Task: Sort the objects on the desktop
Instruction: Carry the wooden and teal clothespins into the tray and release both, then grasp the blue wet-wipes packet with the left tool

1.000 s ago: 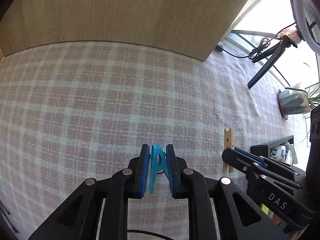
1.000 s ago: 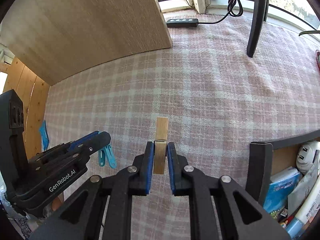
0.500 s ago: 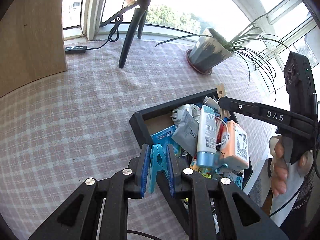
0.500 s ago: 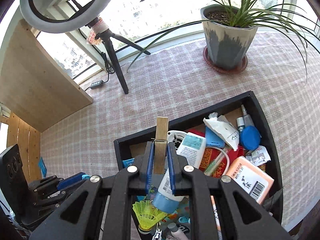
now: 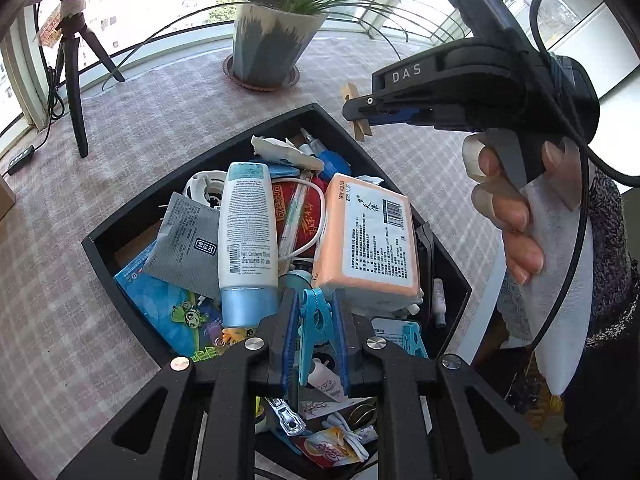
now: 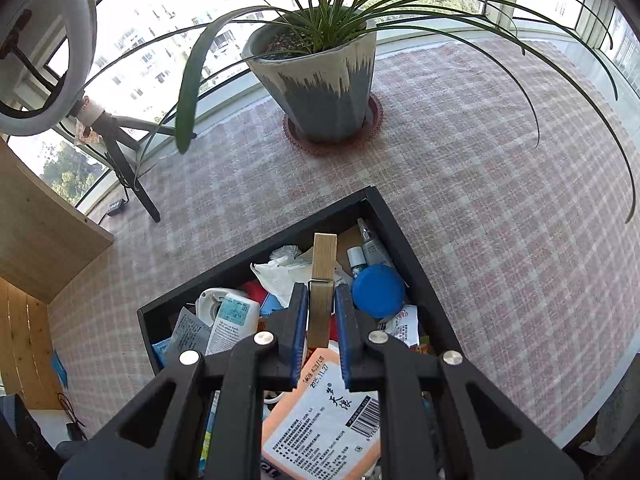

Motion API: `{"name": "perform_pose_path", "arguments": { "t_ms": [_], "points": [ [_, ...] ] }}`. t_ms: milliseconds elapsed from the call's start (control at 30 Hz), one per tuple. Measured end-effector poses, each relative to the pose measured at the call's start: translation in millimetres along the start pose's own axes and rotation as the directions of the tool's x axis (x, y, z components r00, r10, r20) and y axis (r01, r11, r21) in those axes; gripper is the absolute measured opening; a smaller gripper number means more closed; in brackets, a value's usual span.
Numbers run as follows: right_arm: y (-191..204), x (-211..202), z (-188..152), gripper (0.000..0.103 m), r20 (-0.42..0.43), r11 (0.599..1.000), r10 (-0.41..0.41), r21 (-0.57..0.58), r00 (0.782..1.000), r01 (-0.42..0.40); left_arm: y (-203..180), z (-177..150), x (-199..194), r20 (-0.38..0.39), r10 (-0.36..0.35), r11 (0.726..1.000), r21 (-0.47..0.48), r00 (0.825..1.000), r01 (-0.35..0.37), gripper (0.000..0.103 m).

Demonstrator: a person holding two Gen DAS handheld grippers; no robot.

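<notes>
Hovering over the black tray (image 5: 132,216), both tools carry clothespins, apparently so each can be dropped among the sorted clutter. The left hand-held gripper (image 5: 315,332) is clenched on a blue plastic clothespin (image 5: 316,322), pinched upright between its blue pads above the tray's near end. The right hand-held gripper (image 6: 321,322) has a wooden clothespin (image 6: 322,284) between its pads; its jaws have just been opening, and whether the pads press it now I cannot tell. It sits over the tray's far corner, which looks like the intended drop spot. In the left wrist view the right tool's body reads "DAS". The white lotion tube (image 5: 247,236) shows "Net Contents 70 ml"; the orange tissue pack (image 5: 366,236) carries Chinese characters and a barcode. A potted plant (image 6: 320,80) stands on the checked surface (image 6: 500,220) beyond.
</notes>
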State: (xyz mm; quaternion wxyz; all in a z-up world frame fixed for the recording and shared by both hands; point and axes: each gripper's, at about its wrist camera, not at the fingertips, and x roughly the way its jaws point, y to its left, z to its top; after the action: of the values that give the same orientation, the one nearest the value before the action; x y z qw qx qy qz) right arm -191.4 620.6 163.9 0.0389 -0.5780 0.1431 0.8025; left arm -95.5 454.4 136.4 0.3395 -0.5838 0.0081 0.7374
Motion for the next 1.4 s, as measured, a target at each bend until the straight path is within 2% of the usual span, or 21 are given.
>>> {"name": "perform_pose_path", "arguments": {
  "t_ms": [67, 100, 133, 400, 467, 567, 700, 800, 833, 933, 1000, 1033, 1133, 1167, 1233, 1333, 1400],
  "points": [
    [1, 0, -1, 0.028, -0.004, 1.0, -0.001, 0.002, 1.0, 0.001, -5, -1, 0, -0.011, 0.01, 1.0, 0.014, 1.0, -0.01, 0.02],
    [2, -3, -3, 0.03, 0.0, 1.0, 0.002, -0.002, 1.0, -0.002, -5, -1, 0, -0.008, 0.019, 1.0, 0.015, 1.0, -0.019, 0.029],
    [5, -5, -4, 0.032, 0.005, 1.0, 0.004, -0.008, 1.0, -0.004, -3, -3, -2, -0.001, 0.027, 0.999, 0.018, 1.0, -0.027, 0.032],
    [36, -43, -8, 0.035, 0.038, 0.996, 0.049, -0.07, 0.998, -0.046, 43, -11, -36, 0.057, 0.064, 0.994, -0.087, 0.996, -0.059, 0.032],
    [47, -58, -8, 0.042, 0.052, 0.994, 0.064, -0.095, 0.997, -0.059, 61, -17, -51, 0.074, 0.078, 0.99, -0.125, 0.994, -0.068, 0.032],
    [66, -80, -11, 0.046, 0.077, 0.988, 0.089, -0.133, 0.993, -0.078, 100, -27, -76, 0.102, 0.115, 0.975, -0.203, 0.988, -0.093, 0.032],
    [98, -97, -23, 0.049, 0.084, 0.973, 0.128, -0.205, 0.988, -0.108, 175, -53, -114, 0.12, 0.205, 0.924, -0.35, 0.971, -0.152, 0.038],
    [119, -102, -34, 0.051, 0.076, 0.961, 0.157, -0.243, 0.985, -0.135, 244, -83, -144, 0.11, 0.311, 0.847, -0.483, 0.944, -0.222, 0.038],
    [127, -102, -38, 0.052, 0.071, 0.956, 0.168, -0.255, 0.983, -0.145, 269, -97, -155, 0.1, 0.351, 0.81, -0.532, 0.931, -0.248, 0.038],
    [146, -98, -53, 0.053, 0.053, 0.943, 0.19, -0.288, 0.98, -0.167, 337, -140, -182, 0.063, 0.419, 0.691, -0.669, 0.906, -0.273, 0.038],
    [157, -94, -63, 0.053, 0.042, 0.935, 0.19, -0.311, 0.981, -0.168, 380, -173, -202, 0.021, 0.483, 0.593, -0.744, 0.876, -0.309, 0.039],
    [162, -91, -69, 0.054, 0.032, 0.933, 0.193, -0.317, 0.981, -0.173, 399, -187, -210, 0.003, 0.5, 0.554, -0.77, 0.866, -0.317, 0.039],
    [171, -80, -82, 0.054, -0.009, 0.925, 0.203, -0.325, 0.979, -0.195, 456, -235, -235, -0.085, 0.572, 0.395, -0.843, 0.816, -0.366, 0.039],
    [173, -77, -87, 0.054, -0.021, 0.925, 0.204, -0.323, 0.979, -0.2, 473, -250, -242, -0.112, 0.583, 0.349, -0.86, 0.804, -0.373, 0.039],
    [175, -71, -96, 0.054, -0.04, 0.926, 0.197, -0.32, 0.98, -0.199, 503, -278, -252, -0.156, 0.587, 0.262, -0.892, 0.794, -0.368, 0.04],
    [175, -64, -104, 0.054, -0.055, 0.931, 0.184, -0.311, 0.981, -0.192, 536, -311, -257, -0.194, 0.57, 0.188, -0.915, 0.799, -0.357, 0.043],
    [173, -60, -107, 0.054, -0.069, 0.934, 0.184, -0.298, 0.98, -0.196, 550, -326, -256, -0.204, 0.559, 0.158, -0.925, 0.803, -0.345, 0.043]
  ]
}}
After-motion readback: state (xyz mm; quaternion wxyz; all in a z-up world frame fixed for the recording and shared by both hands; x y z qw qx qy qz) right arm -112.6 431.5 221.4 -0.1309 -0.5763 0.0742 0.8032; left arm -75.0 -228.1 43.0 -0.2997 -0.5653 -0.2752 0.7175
